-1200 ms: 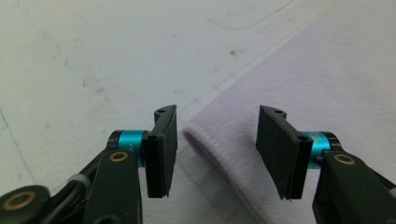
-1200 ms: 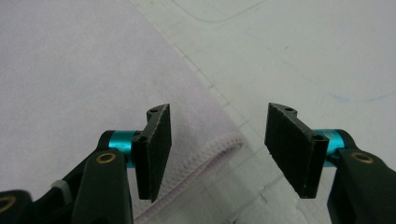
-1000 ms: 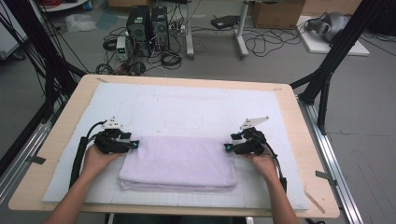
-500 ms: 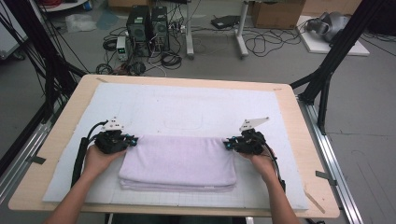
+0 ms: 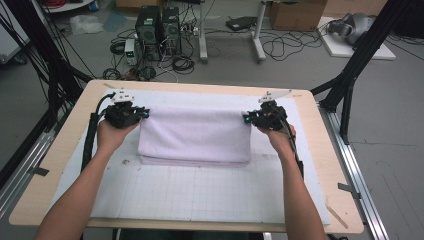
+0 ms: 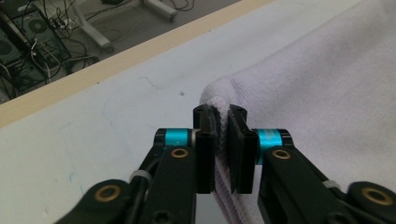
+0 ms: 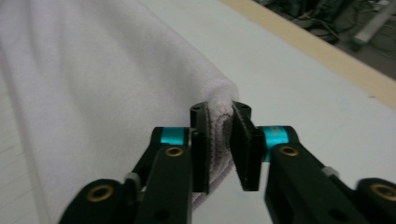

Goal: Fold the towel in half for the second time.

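A pale lilac towel [image 5: 195, 136] hangs folded between my two grippers, its lower layers resting on the white gridded mat [image 5: 190, 190]. My left gripper [image 5: 140, 114] is shut on the towel's upper left corner; in the left gripper view the towel [image 6: 327, 88] edge is pinched between the black jaws [image 6: 220, 140]. At the towel's upper right corner my right gripper [image 5: 246, 119] is shut too, and the right gripper view shows the towel [image 7: 93, 79] corner clamped at the gripper [image 7: 219, 135].
The mat lies on a wooden table [image 5: 75, 107] with metal rails on both sides. Black frame struts [image 5: 360, 60] rise at the back corners. Computers and cables [image 5: 160, 30] sit on the floor beyond the table's far edge.
Both grippers have carried the towel's top edge away from the person toward the far side of the mat, and the towel has shifted with them.
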The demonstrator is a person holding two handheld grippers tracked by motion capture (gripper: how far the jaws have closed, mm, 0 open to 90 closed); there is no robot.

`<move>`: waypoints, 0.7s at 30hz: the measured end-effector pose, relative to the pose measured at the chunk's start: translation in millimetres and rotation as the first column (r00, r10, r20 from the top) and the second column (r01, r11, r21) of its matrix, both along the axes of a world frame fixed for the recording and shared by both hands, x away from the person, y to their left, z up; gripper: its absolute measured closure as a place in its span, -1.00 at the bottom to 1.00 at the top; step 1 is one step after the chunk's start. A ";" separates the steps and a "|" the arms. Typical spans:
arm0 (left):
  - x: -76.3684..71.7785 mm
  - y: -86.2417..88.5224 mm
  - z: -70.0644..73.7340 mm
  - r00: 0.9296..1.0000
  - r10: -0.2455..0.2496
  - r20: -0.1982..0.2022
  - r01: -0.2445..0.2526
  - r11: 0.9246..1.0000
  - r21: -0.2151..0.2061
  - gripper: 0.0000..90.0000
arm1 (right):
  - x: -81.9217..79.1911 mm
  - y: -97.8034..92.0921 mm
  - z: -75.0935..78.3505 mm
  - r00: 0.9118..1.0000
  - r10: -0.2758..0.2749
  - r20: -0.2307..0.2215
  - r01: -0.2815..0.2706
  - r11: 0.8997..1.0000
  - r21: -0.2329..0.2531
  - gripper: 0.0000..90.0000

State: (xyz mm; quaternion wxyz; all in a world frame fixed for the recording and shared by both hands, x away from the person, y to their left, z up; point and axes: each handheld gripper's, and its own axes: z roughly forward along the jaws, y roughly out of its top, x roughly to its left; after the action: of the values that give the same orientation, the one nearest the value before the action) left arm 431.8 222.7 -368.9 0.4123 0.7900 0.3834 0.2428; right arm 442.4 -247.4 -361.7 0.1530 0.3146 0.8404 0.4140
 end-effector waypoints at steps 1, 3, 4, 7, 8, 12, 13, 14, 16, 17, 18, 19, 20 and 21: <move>7.1 0.3 -2.5 0.999 0.036 -0.020 -0.036 0.999 0.006 0.39 | 4.4 -0.4 -0.6 1.000 -0.029 0.012 0.029 1.000 -0.001 0.39; 10.5 3.4 -8.7 0.997 0.037 -0.062 -0.038 0.999 -0.009 0.27 | 13.9 -4.7 -9.0 0.997 -0.069 -0.030 0.070 0.997 0.044 0.24; 9.4 3.7 -12.3 0.997 0.027 -0.078 -0.027 1.000 -0.004 0.25 | 15.7 -6.0 -13.9 0.996 -0.067 -0.060 0.071 0.996 0.054 0.21; -2.6 7.0 -23.2 0.995 -0.016 -0.094 0.015 1.000 -0.016 0.24 | 7.3 -3.3 -28.7 0.995 -0.042 -0.088 0.044 0.999 0.015 0.21; -6.1 7.5 -26.0 0.995 -0.025 -0.097 0.022 0.999 -0.023 0.24 | 3.6 -3.0 -33.1 0.995 -0.033 -0.094 0.034 0.999 0.016 0.21; -30.2 5.6 -40.3 0.990 -0.092 -0.111 0.088 0.995 -0.039 0.33 | -16.2 1.0 -44.6 0.994 0.011 -0.113 -0.009 1.000 0.018 0.22; -36.4 4.6 -44.0 0.988 -0.104 -0.111 0.100 0.994 -0.039 0.35 | -21.3 2.3 -47.4 0.994 0.023 -0.110 -0.023 1.000 0.007 0.22; -41.8 4.2 -47.7 0.986 -0.119 -0.119 0.115 0.993 -0.035 0.38 | -26.8 3.8 -50.4 0.993 0.024 -0.117 -0.025 1.000 -0.006 0.23; -50.5 4.8 -55.1 0.982 -0.132 -0.133 0.130 0.991 -0.030 0.41 | -36.9 5.3 -57.6 0.992 0.036 -0.121 -0.040 0.999 -0.026 0.24; -54.5 5.9 -58.4 0.981 -0.137 -0.139 0.134 0.990 -0.034 0.41 | -40.4 5.4 -59.4 0.992 0.034 -0.125 -0.039 0.999 -0.036 0.25; -58.2 7.5 -61.6 0.980 -0.141 -0.142 0.138 0.990 -0.036 0.41 | -44.3 4.5 -62.1 0.991 0.036 -0.129 -0.041 0.999 -0.035 0.27; -61.1 8.6 -65.0 0.978 -0.143 -0.152 0.140 0.990 -0.032 0.41 | -48.2 3.1 -65.0 0.991 0.037 -0.127 -0.041 0.999 -0.032 0.28; -64.0 9.3 -68.4 0.977 -0.142 -0.159 0.140 0.990 -0.023 0.41 | -51.2 2.2 -67.7 0.989 0.032 -0.145 -0.039 0.998 -0.044 0.27; -66.7 10.9 -70.8 0.977 -0.144 -0.155 0.143 0.990 -0.018 0.40 | -52.7 1.0 -70.1 0.987 0.028 -0.161 -0.037 0.998 -0.054 0.25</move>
State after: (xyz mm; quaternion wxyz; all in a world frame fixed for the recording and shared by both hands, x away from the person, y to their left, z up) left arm 365.1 233.6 -439.8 0.4004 0.8306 0.3574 0.1488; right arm 389.7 -246.5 -431.9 0.0871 0.3285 0.8665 0.3657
